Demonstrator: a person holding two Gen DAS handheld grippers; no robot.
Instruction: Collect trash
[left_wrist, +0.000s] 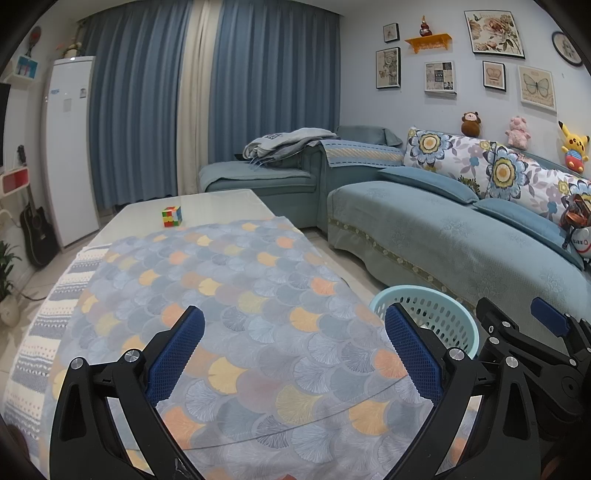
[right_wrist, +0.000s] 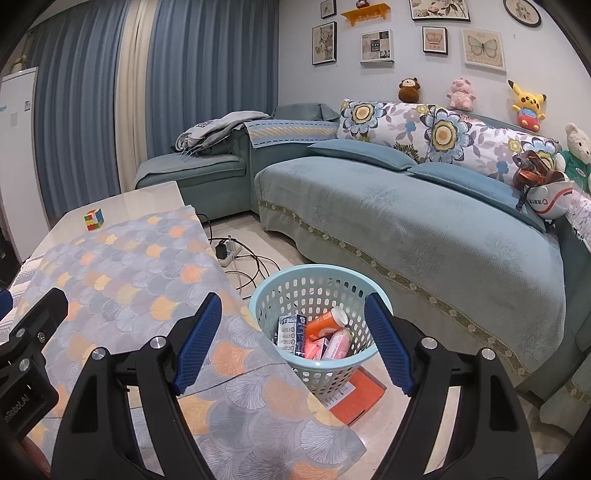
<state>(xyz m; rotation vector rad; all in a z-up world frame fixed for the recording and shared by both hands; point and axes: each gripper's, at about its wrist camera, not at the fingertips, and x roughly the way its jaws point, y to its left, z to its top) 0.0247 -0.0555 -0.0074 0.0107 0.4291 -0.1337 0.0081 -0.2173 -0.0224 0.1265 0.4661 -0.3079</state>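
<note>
Both tools hang wide open, nothing between the pads: left tool (left_wrist: 293, 354), right tool (right_wrist: 291, 341); pale blue perforated plastic basket (right_wrist: 266, 295) stands on the floor just right of the cloth-covered counter (right_wrist: 147, 266), straight ahead of my right tool, so right is nearer; cartons and an orange bottle (right_wrist: 327, 323) already lie inside; flat orange box (right_wrist: 356, 400) sits half hidden under the basket; I see no loose trash on the counter, only a colour puzzle cube (left_wrist: 171, 216).

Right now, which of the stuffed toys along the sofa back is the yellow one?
The yellow plush, between the pink plush and the white bear; the brown monkey sits farthest left.
</note>
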